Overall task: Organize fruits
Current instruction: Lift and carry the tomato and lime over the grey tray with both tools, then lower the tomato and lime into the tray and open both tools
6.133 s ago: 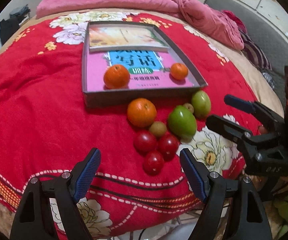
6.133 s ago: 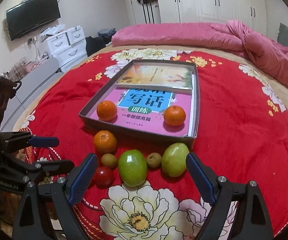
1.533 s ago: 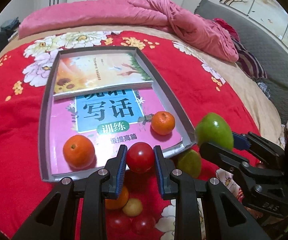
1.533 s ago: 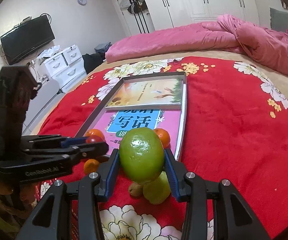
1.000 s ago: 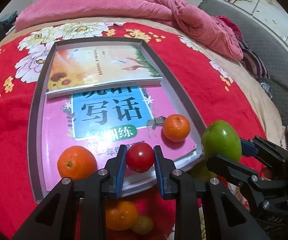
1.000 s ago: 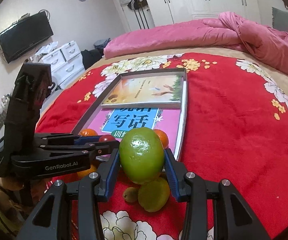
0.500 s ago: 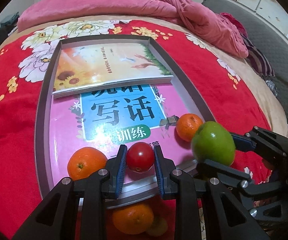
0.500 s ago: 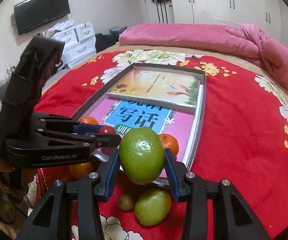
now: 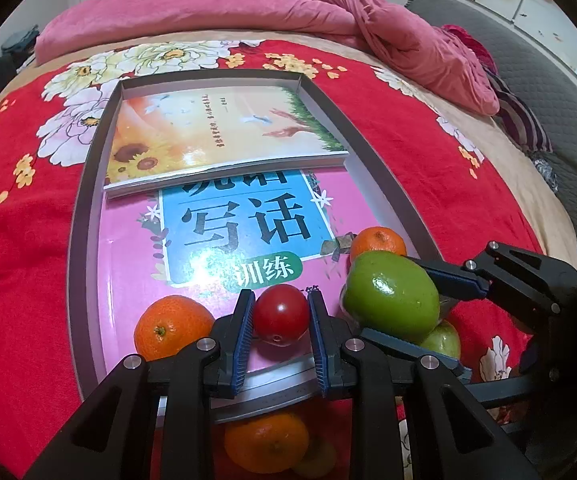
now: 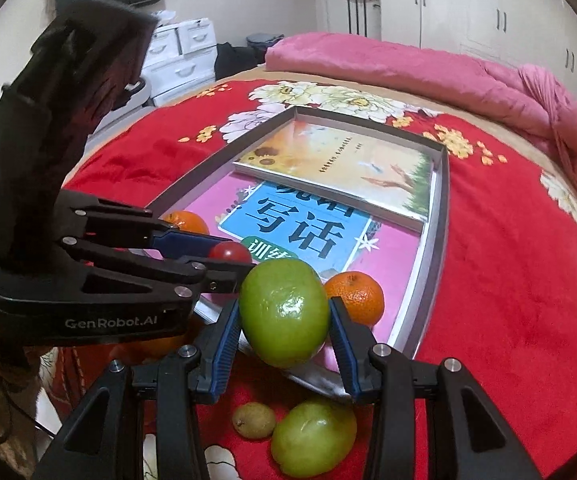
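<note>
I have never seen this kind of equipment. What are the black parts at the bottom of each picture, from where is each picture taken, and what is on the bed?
No robot arm is here: a person holds one hand-held gripper in each hand. Each gripper carries a camera that looks forward along its two fingers, so each picture shows its own black fingers at the bottom.

In the left wrist view, the left gripper is shut on a red tomato. In the right wrist view, the right gripper is shut on a green fruit. Each gripper also appears from the side in the other view.

On the red flowered bedspread lies a shallow grey tray holding two books and two oranges. Outside the tray, near its front edge, lie another green fruit, a small brownish fruit and another orange.
</note>
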`<control>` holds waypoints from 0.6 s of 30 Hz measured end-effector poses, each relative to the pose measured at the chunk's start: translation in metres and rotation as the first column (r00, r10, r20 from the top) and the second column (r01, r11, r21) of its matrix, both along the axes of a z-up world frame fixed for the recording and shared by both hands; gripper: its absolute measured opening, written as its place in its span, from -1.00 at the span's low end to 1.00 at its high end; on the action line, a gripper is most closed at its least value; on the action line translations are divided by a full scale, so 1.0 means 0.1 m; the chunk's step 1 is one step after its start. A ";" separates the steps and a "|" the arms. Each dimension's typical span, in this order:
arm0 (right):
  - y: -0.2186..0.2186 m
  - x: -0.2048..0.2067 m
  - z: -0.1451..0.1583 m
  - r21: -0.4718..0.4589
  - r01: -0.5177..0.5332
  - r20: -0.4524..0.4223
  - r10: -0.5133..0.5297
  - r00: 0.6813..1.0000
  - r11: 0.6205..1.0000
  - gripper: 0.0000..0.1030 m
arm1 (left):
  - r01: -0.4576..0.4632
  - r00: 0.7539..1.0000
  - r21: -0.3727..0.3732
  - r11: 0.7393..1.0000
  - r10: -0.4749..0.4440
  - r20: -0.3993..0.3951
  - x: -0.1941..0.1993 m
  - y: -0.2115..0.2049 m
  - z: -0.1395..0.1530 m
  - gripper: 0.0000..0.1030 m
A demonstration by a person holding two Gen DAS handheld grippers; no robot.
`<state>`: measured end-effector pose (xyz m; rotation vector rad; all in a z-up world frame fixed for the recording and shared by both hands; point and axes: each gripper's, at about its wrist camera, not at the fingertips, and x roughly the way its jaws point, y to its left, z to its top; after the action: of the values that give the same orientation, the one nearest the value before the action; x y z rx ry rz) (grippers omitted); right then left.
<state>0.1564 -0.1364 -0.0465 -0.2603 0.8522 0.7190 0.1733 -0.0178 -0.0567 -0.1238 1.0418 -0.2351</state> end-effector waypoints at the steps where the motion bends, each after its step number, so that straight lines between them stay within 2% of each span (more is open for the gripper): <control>1: 0.02 0.00 0.00 -0.013 -0.001 0.012 0.001 1.000 1.000 -0.15 | 0.001 1.000 0.000 1.000 -0.001 -0.002 0.00 0.00 0.00 -0.47; 18: -0.03 -0.02 0.01 0.015 0.023 0.006 -0.023 1.000 1.000 -0.14 | -0.004 1.000 -0.006 1.000 0.004 -0.008 0.00 -0.01 -0.02 -0.47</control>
<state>0.1542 -0.1396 -0.0453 -0.2387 0.8422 0.7023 0.1729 -0.0189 -0.0585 -0.1322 1.0492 -0.2344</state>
